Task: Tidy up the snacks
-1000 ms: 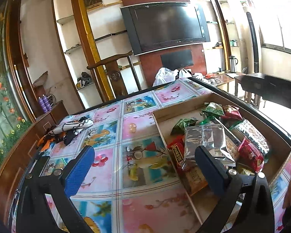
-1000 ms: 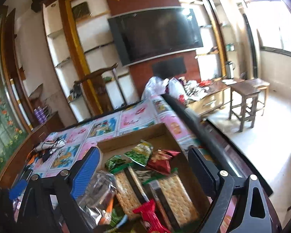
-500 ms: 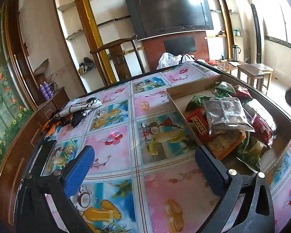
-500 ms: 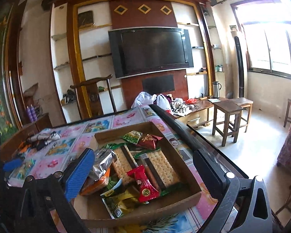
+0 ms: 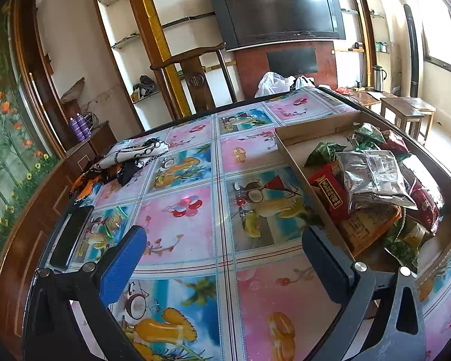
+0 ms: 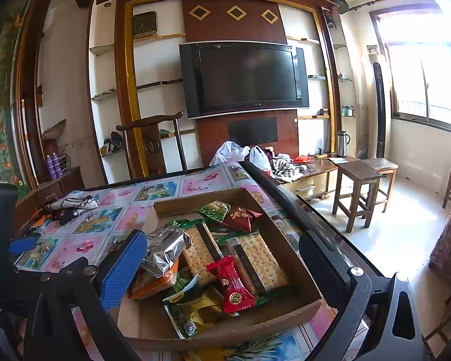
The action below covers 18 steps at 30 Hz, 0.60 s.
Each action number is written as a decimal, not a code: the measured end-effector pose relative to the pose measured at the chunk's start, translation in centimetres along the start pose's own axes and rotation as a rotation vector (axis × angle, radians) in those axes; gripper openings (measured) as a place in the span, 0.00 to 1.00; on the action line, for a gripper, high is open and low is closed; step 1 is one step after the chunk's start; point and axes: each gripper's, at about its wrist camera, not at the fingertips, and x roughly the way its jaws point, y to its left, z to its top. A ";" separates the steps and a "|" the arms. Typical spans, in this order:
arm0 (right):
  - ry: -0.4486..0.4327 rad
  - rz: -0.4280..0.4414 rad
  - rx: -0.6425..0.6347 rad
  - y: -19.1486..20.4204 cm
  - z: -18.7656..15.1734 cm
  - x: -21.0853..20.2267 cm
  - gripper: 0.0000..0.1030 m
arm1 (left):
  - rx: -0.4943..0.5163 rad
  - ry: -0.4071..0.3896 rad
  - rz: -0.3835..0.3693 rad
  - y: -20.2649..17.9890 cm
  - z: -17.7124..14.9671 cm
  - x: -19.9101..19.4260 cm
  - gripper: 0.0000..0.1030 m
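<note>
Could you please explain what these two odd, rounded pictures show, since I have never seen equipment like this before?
There is no robot here: a person holds a two-finger gripper in each hand, and a wide-angle camera on each looks forward along its fingers. One picture comes from the left gripper, the other from the right gripper. Both stand open and hold nothing. Below them is a table under a glossy fruit-patterned tablecloth. On it sits a shallow brown cardboard tray piled with snacks: a crinkled silver foil bag, clear-wrapped cracker packs, a small red wrapped sweet and green packets. Folded patterned cloth and a flat black phone-like slab lie farther left.
</note>
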 end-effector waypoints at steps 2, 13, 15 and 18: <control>0.001 0.002 -0.001 0.1 -0.1 0.0 0.99 | 0.000 -0.003 0.001 0.1 0.0 0.0 1.00; -0.003 0.001 -0.010 0.3 0.0 -0.1 0.99 | 0.001 -0.002 0.006 0.0 0.0 0.0 1.00; -0.001 0.001 -0.010 0.3 0.0 -0.1 0.99 | 0.001 -0.002 0.003 0.0 0.0 0.0 1.00; -0.001 0.002 -0.010 0.3 0.0 0.0 0.99 | 0.004 -0.002 0.008 -0.1 0.0 0.0 1.00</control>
